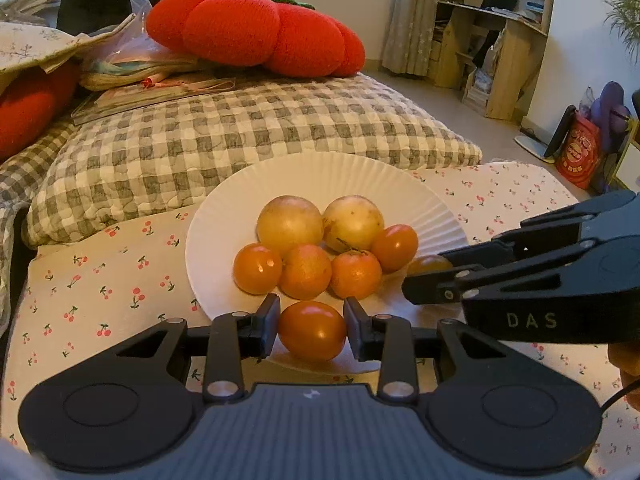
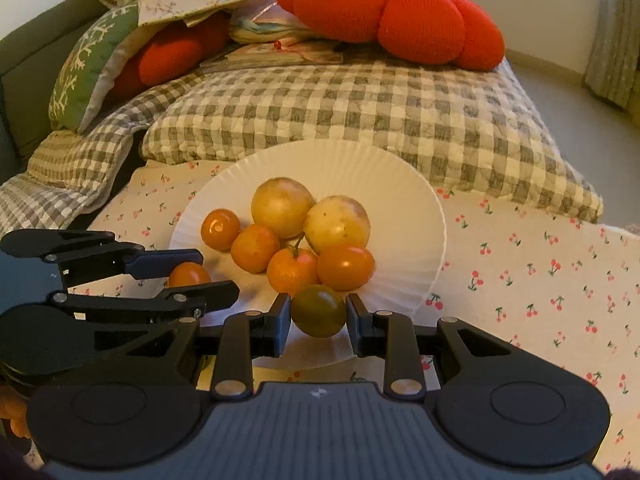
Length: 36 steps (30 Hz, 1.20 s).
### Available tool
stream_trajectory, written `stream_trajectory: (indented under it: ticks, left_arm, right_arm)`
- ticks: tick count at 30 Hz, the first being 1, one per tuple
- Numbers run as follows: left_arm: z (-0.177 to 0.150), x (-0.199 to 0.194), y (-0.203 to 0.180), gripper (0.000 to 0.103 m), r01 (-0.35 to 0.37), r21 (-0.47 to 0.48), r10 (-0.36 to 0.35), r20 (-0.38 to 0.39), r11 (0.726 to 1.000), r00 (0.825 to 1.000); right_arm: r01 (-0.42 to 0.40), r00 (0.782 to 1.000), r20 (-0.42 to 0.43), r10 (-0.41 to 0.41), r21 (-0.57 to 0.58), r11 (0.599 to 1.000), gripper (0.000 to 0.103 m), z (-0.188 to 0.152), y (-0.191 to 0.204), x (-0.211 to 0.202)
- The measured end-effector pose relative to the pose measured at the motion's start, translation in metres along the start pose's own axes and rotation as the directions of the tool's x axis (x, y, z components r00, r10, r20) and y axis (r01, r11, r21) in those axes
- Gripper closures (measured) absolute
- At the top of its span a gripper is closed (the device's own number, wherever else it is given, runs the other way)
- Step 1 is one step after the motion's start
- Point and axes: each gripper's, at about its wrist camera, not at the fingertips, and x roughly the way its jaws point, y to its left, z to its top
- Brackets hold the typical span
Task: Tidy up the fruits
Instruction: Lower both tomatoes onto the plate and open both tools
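A white paper plate [image 1: 328,176] lies on a cherry-print cloth. It holds two pale yellow round fruits [image 1: 290,224], two tangerines [image 1: 306,271] and two orange tomatoes [image 1: 257,268]. My left gripper [image 1: 312,312] is shut on another orange tomato [image 1: 312,334] over the plate's near rim. My right gripper [image 2: 319,305] is shut on a greenish-orange tomato [image 2: 319,314], also at the near rim [image 2: 400,184], just in front of the pile. Each gripper shows in the other's view: the right gripper [image 1: 426,274] comes in from the right, the left gripper [image 2: 216,274] from the left.
Behind the plate lies a grey checked cushion [image 1: 256,132] with a red knitted tomato pillow [image 1: 256,28] and papers on top. Cherry-print cloth [image 2: 540,272] spreads to both sides of the plate. Wooden shelves [image 1: 496,40] and a red bag [image 1: 578,152] stand on the floor to the right.
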Motion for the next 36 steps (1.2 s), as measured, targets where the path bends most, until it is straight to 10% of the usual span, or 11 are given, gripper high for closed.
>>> stream_trajectory:
  ticks: [36]
  left_arm:
    - [0.007, -0.036, 0.036, 0.054, -0.066, -0.117, 0.077, 0.094, 0.991, 0.993]
  right_arm:
    - [-0.022, 0.997, 0.081, 0.015, 0.098, 0.995, 0.067, -0.001, -0.009, -0.024]
